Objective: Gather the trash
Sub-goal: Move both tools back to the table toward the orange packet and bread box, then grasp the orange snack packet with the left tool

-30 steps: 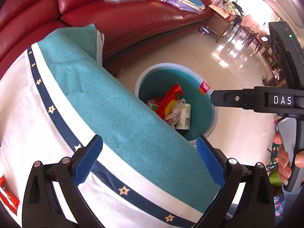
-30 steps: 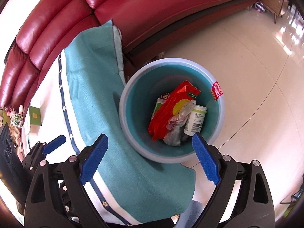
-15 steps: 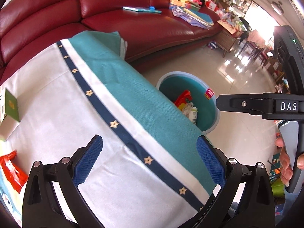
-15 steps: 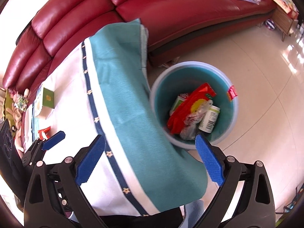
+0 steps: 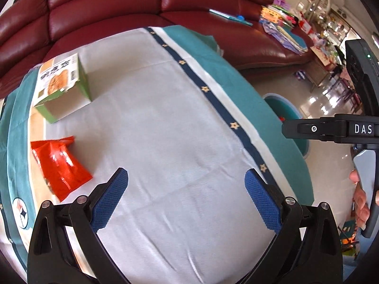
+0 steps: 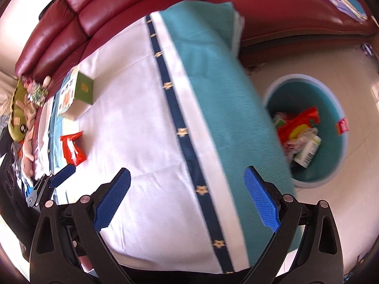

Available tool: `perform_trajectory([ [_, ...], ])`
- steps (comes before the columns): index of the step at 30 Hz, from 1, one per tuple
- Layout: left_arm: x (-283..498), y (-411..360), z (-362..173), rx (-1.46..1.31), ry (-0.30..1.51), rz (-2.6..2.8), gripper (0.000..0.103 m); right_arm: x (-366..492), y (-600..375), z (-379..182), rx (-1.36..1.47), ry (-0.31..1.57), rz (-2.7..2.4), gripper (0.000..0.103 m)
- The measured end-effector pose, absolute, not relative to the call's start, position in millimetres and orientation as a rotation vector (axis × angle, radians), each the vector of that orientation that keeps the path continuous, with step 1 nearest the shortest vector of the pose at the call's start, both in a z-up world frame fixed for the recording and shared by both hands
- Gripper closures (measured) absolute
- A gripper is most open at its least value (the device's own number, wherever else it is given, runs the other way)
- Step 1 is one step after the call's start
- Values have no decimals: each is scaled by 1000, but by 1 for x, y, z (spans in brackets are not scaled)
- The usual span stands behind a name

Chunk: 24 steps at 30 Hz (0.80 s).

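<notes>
A red snack wrapper (image 5: 60,164) lies on the white tablecloth (image 5: 165,123) at the left; it also shows in the right wrist view (image 6: 72,149). A green and white carton (image 5: 61,84) lies beyond it, also in the right wrist view (image 6: 75,94). My left gripper (image 5: 187,198) is open and empty over the cloth, right of the wrapper. My right gripper (image 6: 187,197) is open and empty over the table's teal edge. The teal bin (image 6: 331,127) on the floor holds a red packet, a bottle and other trash.
A red leather sofa (image 5: 142,2) curves behind the table, with books and folded cloth on it. A plush toy (image 6: 17,116) lies at the far left. Glossy tiled floor (image 5: 331,146) spreads right of the table around the bin (image 5: 287,108).
Both grippers have swung left from over the bin to over the table. The wrapper and the carton have come into view. Both stay open and empty.
</notes>
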<state>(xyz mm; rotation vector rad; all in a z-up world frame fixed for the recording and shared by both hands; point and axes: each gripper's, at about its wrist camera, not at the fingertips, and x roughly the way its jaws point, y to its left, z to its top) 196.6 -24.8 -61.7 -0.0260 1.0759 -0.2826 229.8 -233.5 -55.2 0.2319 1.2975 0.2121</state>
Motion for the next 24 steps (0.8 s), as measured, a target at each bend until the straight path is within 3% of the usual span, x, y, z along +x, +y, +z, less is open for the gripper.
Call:
perform_trajectory([
  [14, 197, 132, -86, -280, 1055, 55, 5, 258, -129, -78, 84, 1372, 350, 11],
  [24, 226, 134, -105, -272, 1075, 73, 5, 285, -88, -88, 24, 1372, 368, 11],
])
